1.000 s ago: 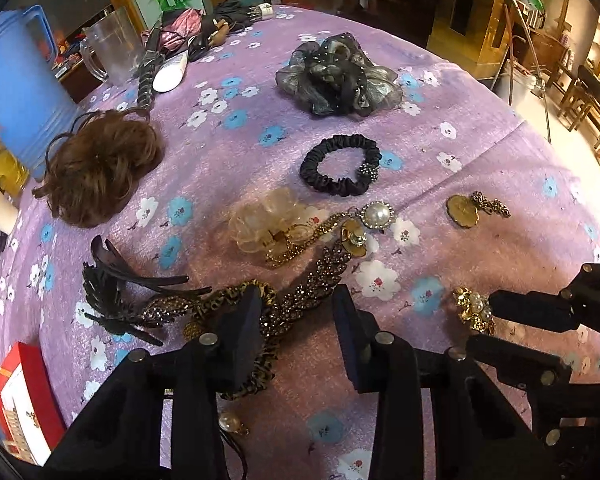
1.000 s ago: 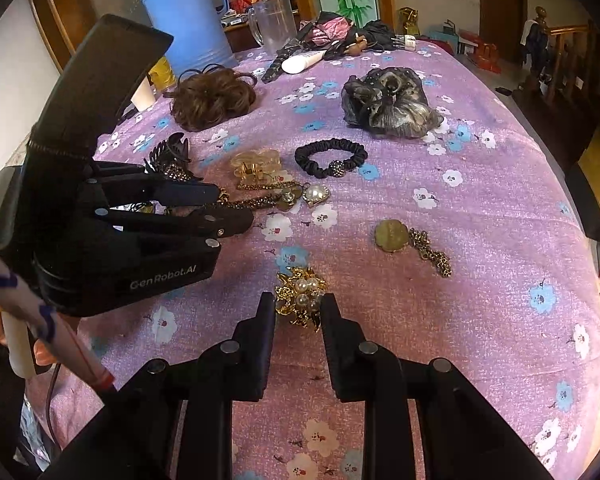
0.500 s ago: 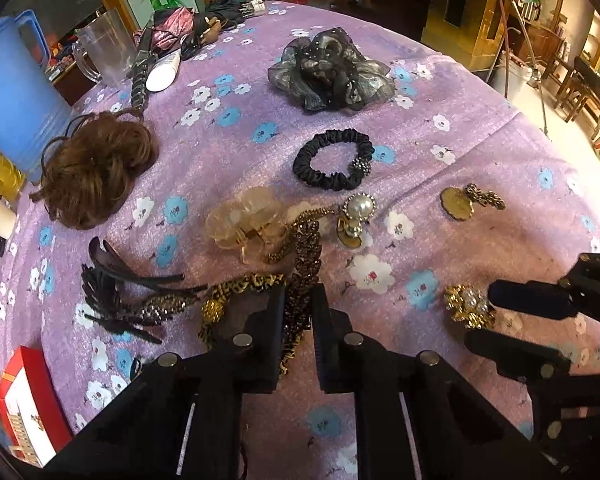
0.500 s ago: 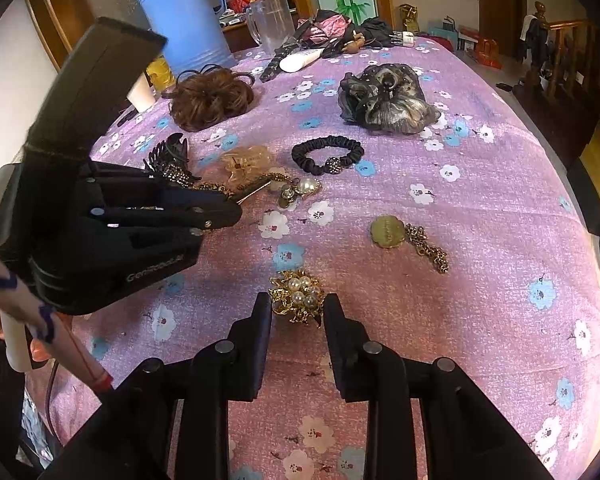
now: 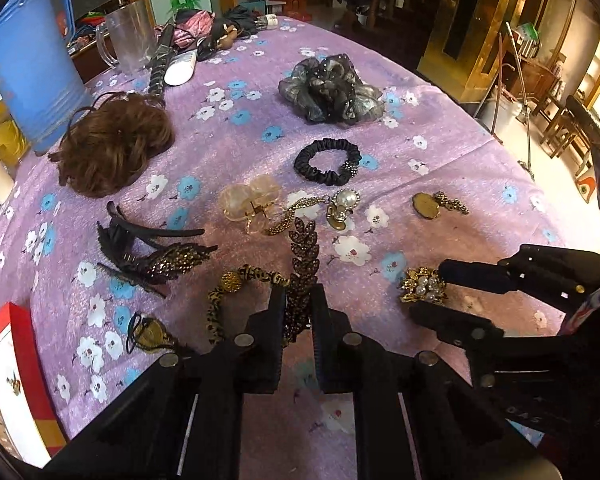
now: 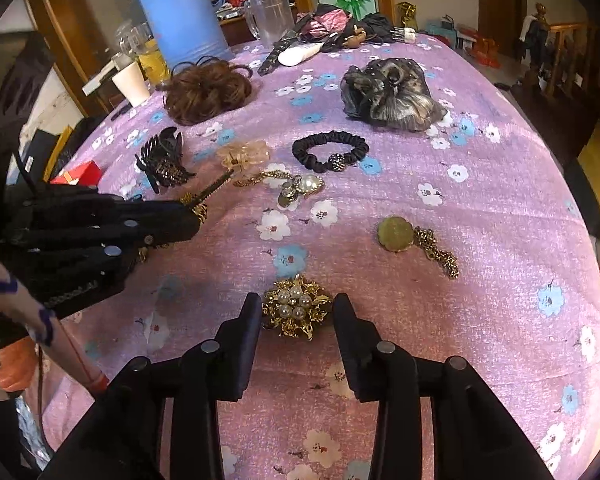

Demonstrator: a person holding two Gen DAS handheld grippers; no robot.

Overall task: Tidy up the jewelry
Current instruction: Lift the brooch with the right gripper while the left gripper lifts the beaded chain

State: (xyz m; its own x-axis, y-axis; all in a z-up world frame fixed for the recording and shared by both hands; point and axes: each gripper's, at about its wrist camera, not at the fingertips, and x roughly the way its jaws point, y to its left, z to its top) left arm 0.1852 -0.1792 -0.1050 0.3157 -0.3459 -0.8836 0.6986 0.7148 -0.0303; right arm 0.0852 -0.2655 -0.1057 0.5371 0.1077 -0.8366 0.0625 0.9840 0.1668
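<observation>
Leaf-shaped rhinestone clip (image 5: pixel 302 276) pinched upright; gold pearl brooch (image 6: pixel 296 312) perhaps flat on cloth

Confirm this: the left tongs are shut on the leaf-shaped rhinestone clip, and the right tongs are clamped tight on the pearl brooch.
Not quite. The right tongs are opening; the pearl brooch lies on the cloth between them with gaps on both sides, as the right wrist view shows. The left tongs are indeed shut on the leaf-shaped rhinestone clip.
</observation>
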